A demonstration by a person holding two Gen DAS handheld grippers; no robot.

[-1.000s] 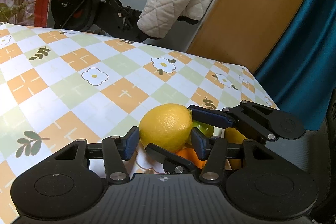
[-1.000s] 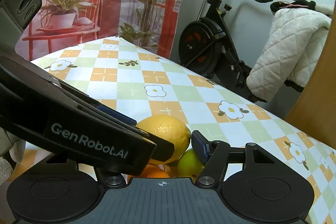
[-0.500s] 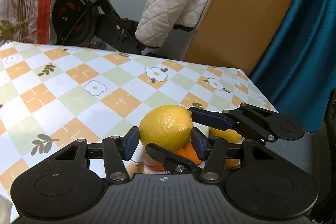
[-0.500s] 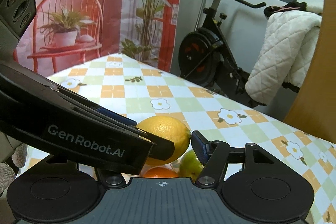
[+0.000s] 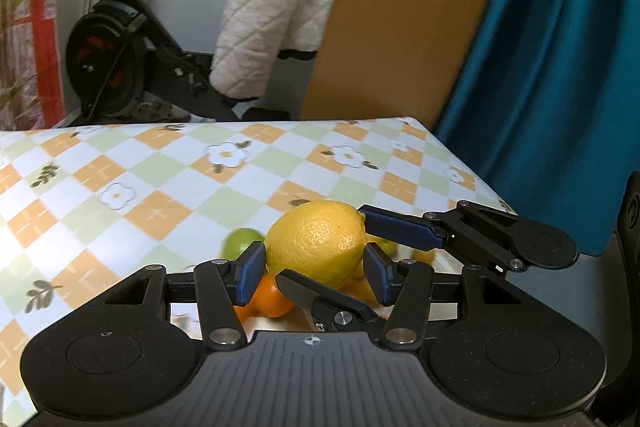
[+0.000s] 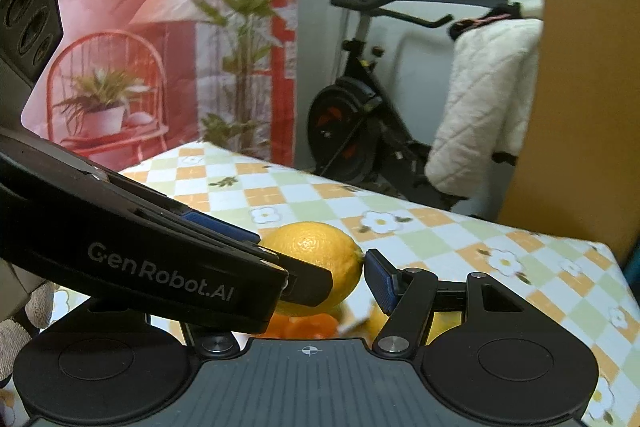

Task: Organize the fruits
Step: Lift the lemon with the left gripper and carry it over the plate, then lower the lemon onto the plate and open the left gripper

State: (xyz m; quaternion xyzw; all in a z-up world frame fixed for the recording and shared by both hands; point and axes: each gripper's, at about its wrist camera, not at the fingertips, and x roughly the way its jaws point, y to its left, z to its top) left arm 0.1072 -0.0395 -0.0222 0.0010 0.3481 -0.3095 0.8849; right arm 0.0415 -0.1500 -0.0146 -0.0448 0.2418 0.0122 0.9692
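Left of the lemon (image 5: 318, 241), a lime (image 5: 240, 241) lies on the checked tablecloth (image 5: 160, 187). The left gripper (image 5: 314, 277) clamps the lemon above an orange (image 5: 272, 301); the right gripper (image 5: 394, 227) pinches the same lemon from its right.

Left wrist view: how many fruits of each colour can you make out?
Yellow: 1, the lemon
Green: 1, a green fruit
Orange: 1, an orange
Total: 3 clearly seen. The blurred yellowish bits behind the lemon cannot be counted.
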